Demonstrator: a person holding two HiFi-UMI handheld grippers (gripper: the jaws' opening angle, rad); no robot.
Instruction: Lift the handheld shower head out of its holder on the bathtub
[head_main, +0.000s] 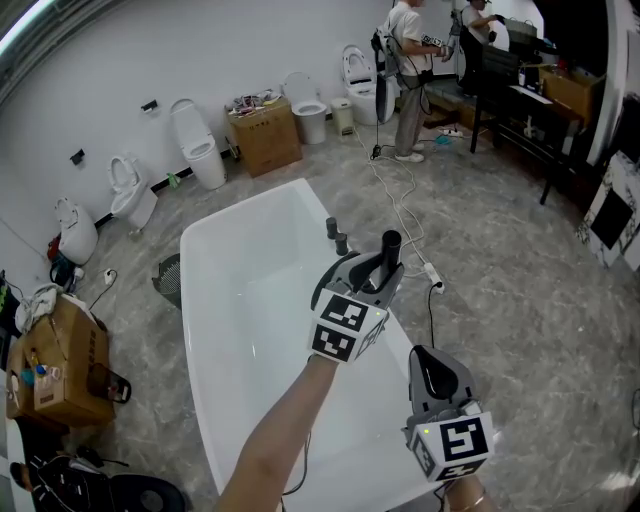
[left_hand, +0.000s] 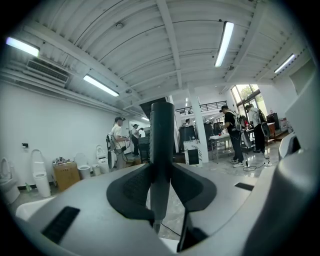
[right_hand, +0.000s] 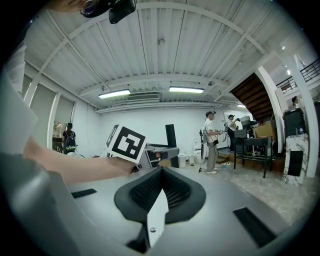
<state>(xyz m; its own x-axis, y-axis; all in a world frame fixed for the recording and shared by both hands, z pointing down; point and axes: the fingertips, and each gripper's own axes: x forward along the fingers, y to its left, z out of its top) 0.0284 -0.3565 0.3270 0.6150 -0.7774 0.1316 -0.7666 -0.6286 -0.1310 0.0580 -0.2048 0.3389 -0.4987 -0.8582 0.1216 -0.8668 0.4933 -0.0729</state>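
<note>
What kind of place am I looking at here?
Probably a bathroom-fixture warehouse or test workshop, not a home: a freestanding bathtub on open floor, loose toilets along the wall, cardboard boxes.

Bright, even light is pouring from ceiling strip lights (left_hand: 223, 44). Fisheye distortion is bending every edge, and dark vignetting is ringing both gripper views.
</note>
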